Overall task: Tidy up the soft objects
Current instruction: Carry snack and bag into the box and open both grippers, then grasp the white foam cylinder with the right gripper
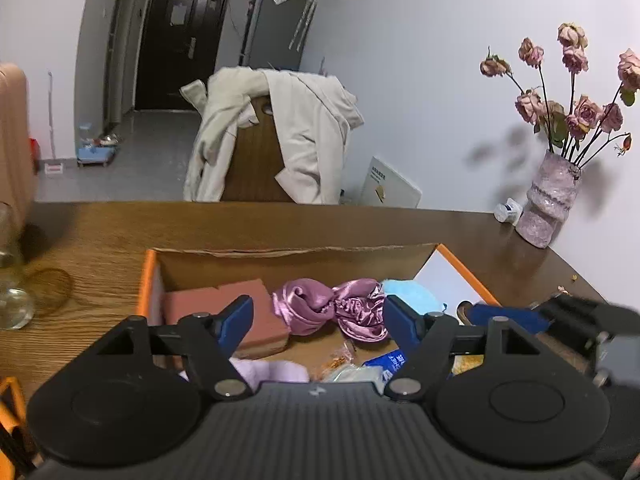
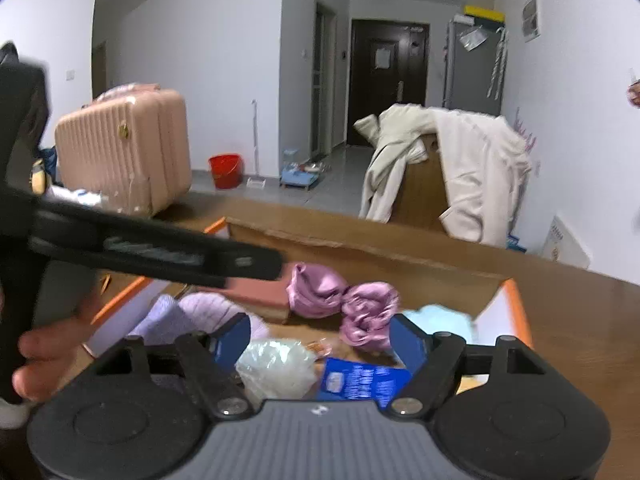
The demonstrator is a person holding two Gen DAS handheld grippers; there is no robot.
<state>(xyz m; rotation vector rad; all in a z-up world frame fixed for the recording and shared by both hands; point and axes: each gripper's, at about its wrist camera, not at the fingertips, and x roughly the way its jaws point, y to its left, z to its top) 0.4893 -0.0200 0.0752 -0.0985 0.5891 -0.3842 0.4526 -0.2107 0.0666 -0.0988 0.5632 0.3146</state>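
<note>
Left gripper: hovering over the box, lower centre of the left view; blue fingers standing wide apart, gripping nothing.
Right gripper: hovering over the same box, lower centre of the right view; fingers spread wide, nothing pinched between them.
Box: cardboard with orange edges, sitting open on the wooden table.
Satin cloth: pink-purple, lying crumpled in the middle of the box, beyond the left fingertips, apart from them.
Pink block: lying in the box just left of the cloth.
Light blue cloth: lying right of the satin.
Lavender knit: sitting at the box's left, right view.
Vase of dried roses: standing at right edge.
</note>
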